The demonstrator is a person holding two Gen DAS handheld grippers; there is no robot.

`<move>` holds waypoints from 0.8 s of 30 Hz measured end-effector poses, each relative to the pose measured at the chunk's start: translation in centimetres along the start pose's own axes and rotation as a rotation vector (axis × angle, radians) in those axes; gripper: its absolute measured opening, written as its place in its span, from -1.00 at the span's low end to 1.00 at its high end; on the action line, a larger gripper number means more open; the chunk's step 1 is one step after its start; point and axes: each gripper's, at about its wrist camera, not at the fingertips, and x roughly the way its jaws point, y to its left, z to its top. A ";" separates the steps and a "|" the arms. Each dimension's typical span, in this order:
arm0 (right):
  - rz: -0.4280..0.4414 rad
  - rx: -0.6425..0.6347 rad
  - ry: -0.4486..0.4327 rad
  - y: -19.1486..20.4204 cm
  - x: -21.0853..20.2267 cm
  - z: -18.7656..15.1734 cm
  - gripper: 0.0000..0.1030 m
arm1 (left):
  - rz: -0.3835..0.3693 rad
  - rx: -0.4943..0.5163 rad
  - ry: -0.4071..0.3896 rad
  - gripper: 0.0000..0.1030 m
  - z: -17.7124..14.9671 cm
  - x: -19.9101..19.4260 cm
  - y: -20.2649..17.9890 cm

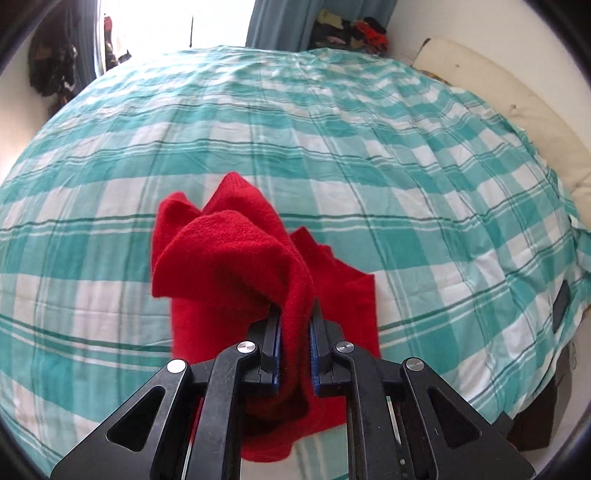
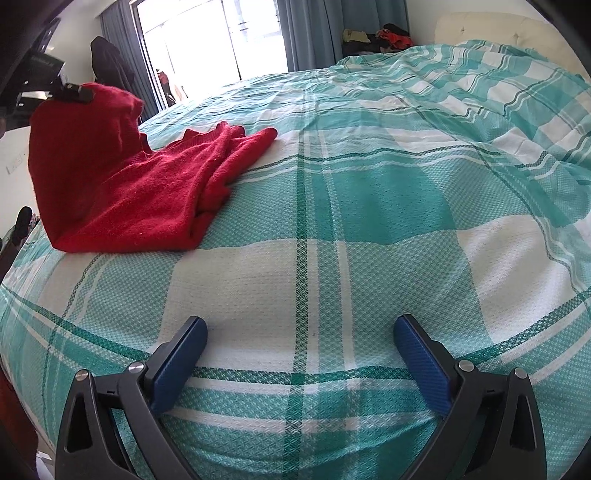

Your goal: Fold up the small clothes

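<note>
A red knitted sweater [image 1: 229,258] lies partly on the green-and-white checked bedspread [image 1: 369,155]. My left gripper [image 1: 295,310] is shut on a bunched edge of it and holds that part lifted above the bed, the rest trailing down. In the right wrist view the sweater [image 2: 122,184] is at the far left, one end raised by the left gripper [image 2: 74,92], its sleeves spread flat on the bed. My right gripper [image 2: 300,328] is open and empty, low over the bedspread [image 2: 369,192], well to the right of the sweater.
A cream headboard [image 1: 517,110] runs along the bed's right side. A pile of dark and red clothes [image 2: 380,38] sits beyond the bed's far edge by blue curtains [image 2: 306,33]. A bright window [image 2: 207,40] is behind.
</note>
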 end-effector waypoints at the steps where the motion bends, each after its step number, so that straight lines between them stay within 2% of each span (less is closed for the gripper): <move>1: 0.001 0.000 0.000 0.0 0.0 0.0 0.95 | -0.013 0.007 0.018 -0.52 -0.7 2.3 -1.6; 2: 0.002 0.000 0.000 0.0 0.0 0.0 0.95 | -0.025 0.021 0.053 -0.37 -1.5 4.6 -3.0; 3: 0.002 0.000 0.001 0.0 0.0 0.0 0.95 | -0.020 0.040 0.114 -0.14 -2.6 6.8 -4.1; 4: 0.004 0.000 0.002 0.0 0.0 0.0 0.95 | 0.005 0.058 0.176 -0.21 -3.8 8.2 -5.2; 5: 0.006 0.001 0.004 -0.1 0.0 0.1 0.95 | 0.014 0.072 0.200 -0.27 -4.9 8.4 -5.8; 6: 0.009 0.001 0.005 -0.1 -0.1 0.1 0.95 | -0.004 0.087 0.178 -0.22 -5.7 7.5 -6.1; 8: 0.019 0.002 0.010 -0.2 -0.1 0.1 0.95 | -0.087 0.127 0.114 0.08 -7.1 3.9 -5.6; 10: 0.033 -0.001 0.016 -0.3 -0.2 0.2 0.96 | -0.123 0.138 0.029 0.50 -8.5 -0.6 -2.9; 12: 0.046 -0.012 0.036 -0.4 -0.5 0.7 0.95 | -0.074 0.135 -0.048 0.62 -9.9 -4.2 1.1; 15: 0.050 0.013 0.043 -0.3 -2.6 1.9 0.91 | 0.072 0.108 -0.074 0.62 -12.4 -6.9 7.8; 16: 0.104 0.047 0.012 -0.2 -3.7 2.5 0.91 | 0.107 0.075 -0.068 0.61 -13.3 -7.1 9.9; 18: 0.319 0.166 -0.041 0.2 -5.1 3.8 0.91 | 0.140 0.000 -0.041 0.60 -15.5 -7.1 13.3; 20: 0.567 0.303 -0.014 1.2 -4.1 5.4 0.85 | 0.166 -0.055 -0.004 0.57 -17.5 -6.5 15.3; 21: 0.653 0.371 0.016 1.9 -2.9 6.1 0.84 | 0.171 -0.074 0.011 0.53 -18.4 -6.3 15.9; 22: 0.701 0.441 0.058 2.3 -1.3 6.8 0.82 | 0.167 -0.085 0.019 0.52 -19.2 -6.1 16.1; 24: 0.705 0.567 0.138 2.8 2.3 7.7 0.56 | 0.163 -0.091 0.016 0.52 -20.2 -6.3 16.1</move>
